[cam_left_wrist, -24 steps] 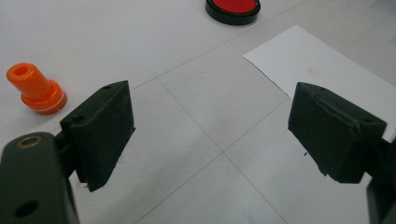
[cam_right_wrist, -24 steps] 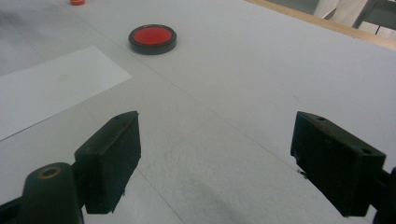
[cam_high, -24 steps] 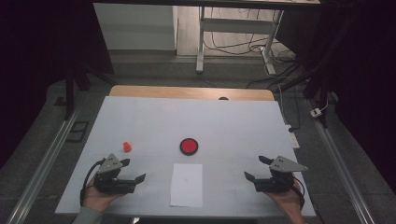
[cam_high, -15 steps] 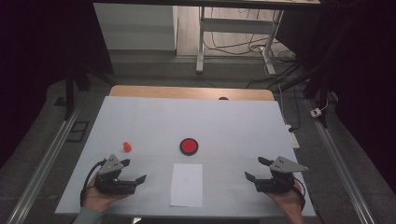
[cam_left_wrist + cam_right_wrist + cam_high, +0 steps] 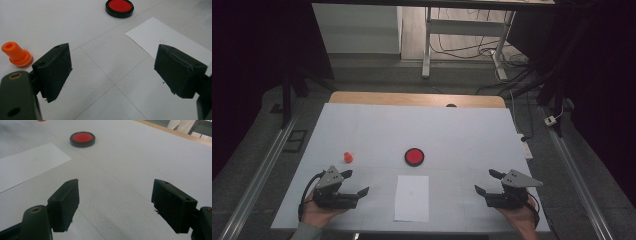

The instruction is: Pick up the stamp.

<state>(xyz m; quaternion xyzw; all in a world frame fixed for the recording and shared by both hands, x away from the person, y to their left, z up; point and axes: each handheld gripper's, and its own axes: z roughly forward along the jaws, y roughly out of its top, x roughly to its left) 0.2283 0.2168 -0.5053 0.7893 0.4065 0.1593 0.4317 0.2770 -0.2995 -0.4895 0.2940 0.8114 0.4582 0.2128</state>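
My left gripper [image 5: 354, 182] rests on the white table near its front left, jaws wide apart with nothing between them [image 5: 112, 72]. At the front right my right gripper [image 5: 484, 181] is open and empty too [image 5: 115, 205]. A small orange peg-shaped piece [image 5: 347, 157] [image 5: 17, 54] stands just beyond the left gripper. A round red disc with a black rim [image 5: 414, 156] [image 5: 119, 7] [image 5: 82, 138] lies at the table's middle. A white paper sheet [image 5: 412, 197] [image 5: 172, 40] [image 5: 27, 165] lies flat between the two grippers.
The white table top [image 5: 422, 130] has a wooden strip [image 5: 417, 98] along its far edge. Metal rails [image 5: 257, 175] run along both sides. A desk frame and cables [image 5: 462, 40] stand on the floor beyond.
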